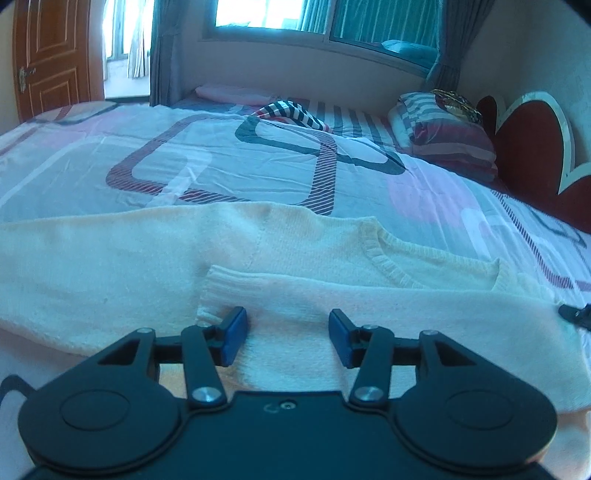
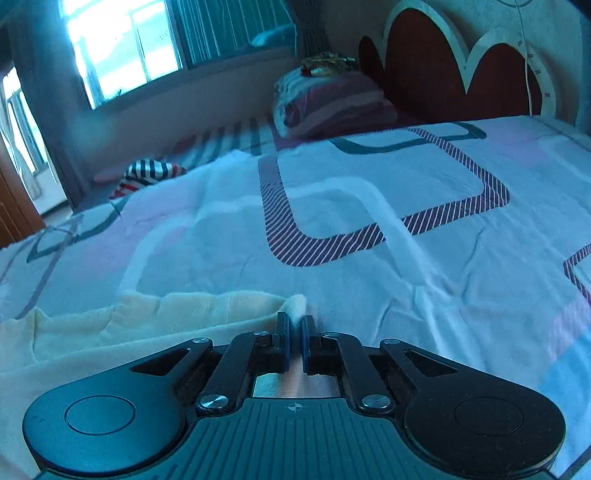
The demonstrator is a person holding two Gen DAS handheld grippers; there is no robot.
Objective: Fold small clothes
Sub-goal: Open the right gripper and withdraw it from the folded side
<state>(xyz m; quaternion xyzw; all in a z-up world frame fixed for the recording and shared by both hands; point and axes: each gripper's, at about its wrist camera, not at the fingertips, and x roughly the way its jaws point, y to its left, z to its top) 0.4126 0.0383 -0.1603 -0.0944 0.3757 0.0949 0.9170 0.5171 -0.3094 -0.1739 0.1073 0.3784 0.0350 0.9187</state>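
Cream sweater point(image 2: 147, 325) edge pinched in right claw point(image 2: 294, 325).

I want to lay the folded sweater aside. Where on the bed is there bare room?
Free: the wide patterned bedspread between the cream sweater and the striped cloth, and ahead of the right gripper. Crowded: the corner by the headboard, with folded bedding.

Daylight pours in from the window point(image 1: 273, 14) behind the bed point(image 1: 221, 155), blown out to pure white in both views. Everything carries a cold blue cast. Heavy fisheye bending and dark vignetting in the corners. The right wrist view is soft and smeary around its window point(image 2: 122, 48), while the sheet below stays fairly sharp. Shadows are weak.
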